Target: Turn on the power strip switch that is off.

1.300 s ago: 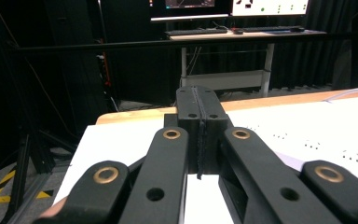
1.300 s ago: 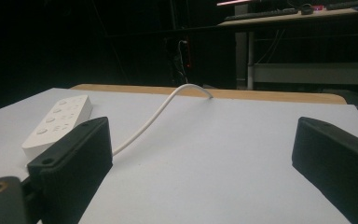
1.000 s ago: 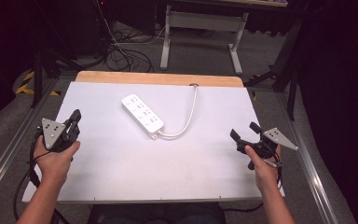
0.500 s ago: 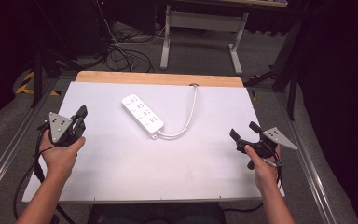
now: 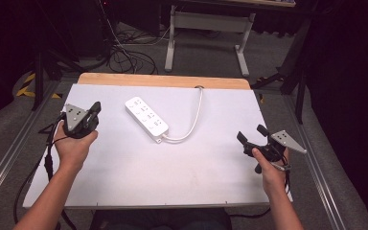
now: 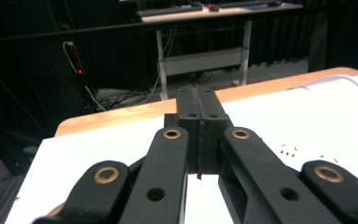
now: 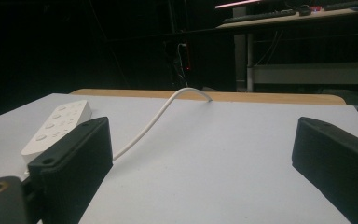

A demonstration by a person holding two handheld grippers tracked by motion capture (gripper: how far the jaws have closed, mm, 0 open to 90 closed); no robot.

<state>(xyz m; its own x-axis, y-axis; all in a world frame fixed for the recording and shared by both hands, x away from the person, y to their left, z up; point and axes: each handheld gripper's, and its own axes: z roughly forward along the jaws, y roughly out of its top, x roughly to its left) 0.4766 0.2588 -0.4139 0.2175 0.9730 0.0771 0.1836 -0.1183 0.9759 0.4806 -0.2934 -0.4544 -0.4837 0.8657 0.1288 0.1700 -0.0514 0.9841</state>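
A white rectangular power strip (image 5: pixel 147 120) with its white cord (image 5: pixel 191 120) lies mid-rear on the white tabletop (image 5: pixel 124 163) with a wooden far edge, in a dark room. The left gripper (image 5: pixel 94 111) has its jaws closed on nothing; the right gripper (image 5: pixel 251 134) has them wide apart.

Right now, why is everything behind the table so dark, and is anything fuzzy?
High view: light falls on the white table, the room behind stays dim. Left gripper view: the near black arms of the left gripper look soft. Right gripper view: the power strip looks slightly blurred.

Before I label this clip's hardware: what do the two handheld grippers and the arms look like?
Both the left gripper and right gripper are black, each topped by a grey three-cornered plate with small dark dots. Brass-coloured pivot pins show on the linkages. A black cable trails from the left. Forearms are bare, no sleeves.
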